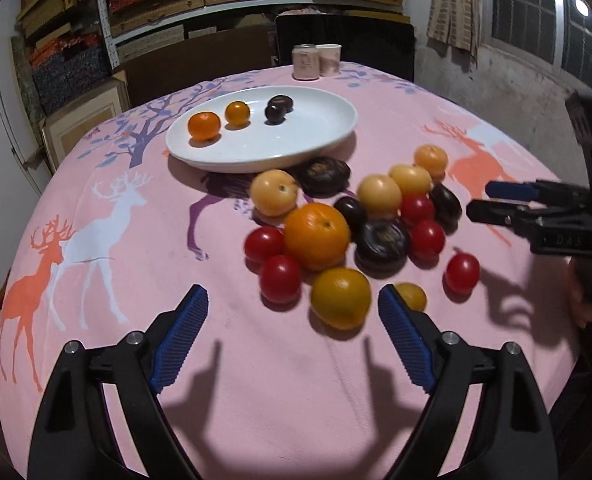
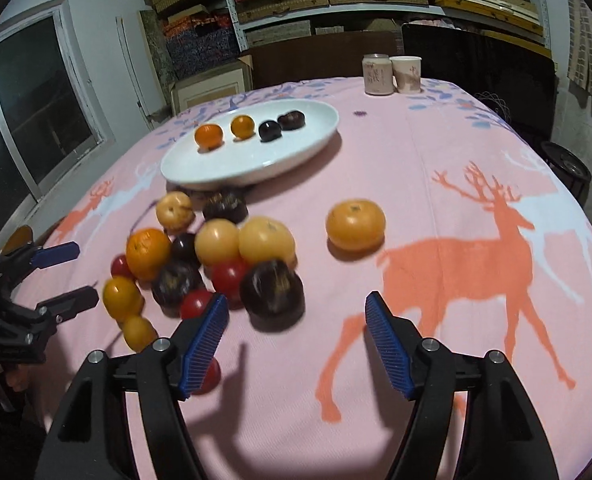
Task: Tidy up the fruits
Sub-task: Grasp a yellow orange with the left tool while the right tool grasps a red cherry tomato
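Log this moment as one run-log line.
plate: two oranges, two dark fruits | fruit pile: on cloth, near plate | left gripper: open, empty | right gripper: open, empty

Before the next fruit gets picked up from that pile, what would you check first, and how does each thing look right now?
1. Left tool open and holding nothing: ok.
2. Right tool open and holding nothing: ok.
3. White plate has bare room left: ok; it holds only two orange fruits and two dark ones.
4. Fruit pile within view of both tools: ok.
5. Fruits easy to take singly: not ok; most touch each other.
6. Can and cup clear of the work: ok, at the far edge.
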{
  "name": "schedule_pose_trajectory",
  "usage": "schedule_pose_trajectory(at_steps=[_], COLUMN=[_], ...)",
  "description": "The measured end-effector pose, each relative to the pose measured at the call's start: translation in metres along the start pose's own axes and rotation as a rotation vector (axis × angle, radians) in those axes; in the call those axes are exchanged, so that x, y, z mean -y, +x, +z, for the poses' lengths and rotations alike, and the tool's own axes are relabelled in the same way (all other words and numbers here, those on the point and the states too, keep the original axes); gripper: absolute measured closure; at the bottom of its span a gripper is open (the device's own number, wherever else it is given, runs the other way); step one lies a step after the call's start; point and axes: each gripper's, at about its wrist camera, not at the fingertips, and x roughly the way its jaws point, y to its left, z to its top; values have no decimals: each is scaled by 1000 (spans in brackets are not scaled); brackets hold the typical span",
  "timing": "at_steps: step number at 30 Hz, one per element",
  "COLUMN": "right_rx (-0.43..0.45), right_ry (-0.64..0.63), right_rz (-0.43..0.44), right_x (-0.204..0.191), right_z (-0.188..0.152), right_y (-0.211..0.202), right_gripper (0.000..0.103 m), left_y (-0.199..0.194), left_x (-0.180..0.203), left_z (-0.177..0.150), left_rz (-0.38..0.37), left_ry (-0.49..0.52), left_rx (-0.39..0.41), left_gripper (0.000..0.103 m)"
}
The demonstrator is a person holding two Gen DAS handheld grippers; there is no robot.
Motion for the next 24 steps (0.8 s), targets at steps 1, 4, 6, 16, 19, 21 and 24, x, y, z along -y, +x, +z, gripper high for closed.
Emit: schedule_pose_trajectory(at_steps=[1, 4, 6, 16, 19, 21, 24], right_rx=[16, 22, 32, 38, 36, 38, 28], right_ry=[-6, -10, 1, 7, -9, -32, -107], right_rz=[0, 2, 20, 52, 65, 87, 112], right_x=[-1, 0, 3, 3, 1, -3, -15], right_z=[0, -2, -2, -3, -4, -5, -8], right_y=[-2, -2, -4, -7, -7, -9, -10], right_gripper=[31, 31, 31, 31, 31, 31, 31], left_y=[1, 10, 19, 35, 37, 34, 26], left_x=[6, 11, 10, 11, 8, 6, 7], left_z=[-3, -6, -5, 8, 10, 8, 5], left_rz=[0, -11, -5, -20, -31, -42, -43], left_ry=[4, -18, -40, -86, -106, -113, -107], left_rx=[-5, -33, -52, -81, -76, -62, -31], left_gripper=[19, 38, 49, 60, 60, 66, 66])
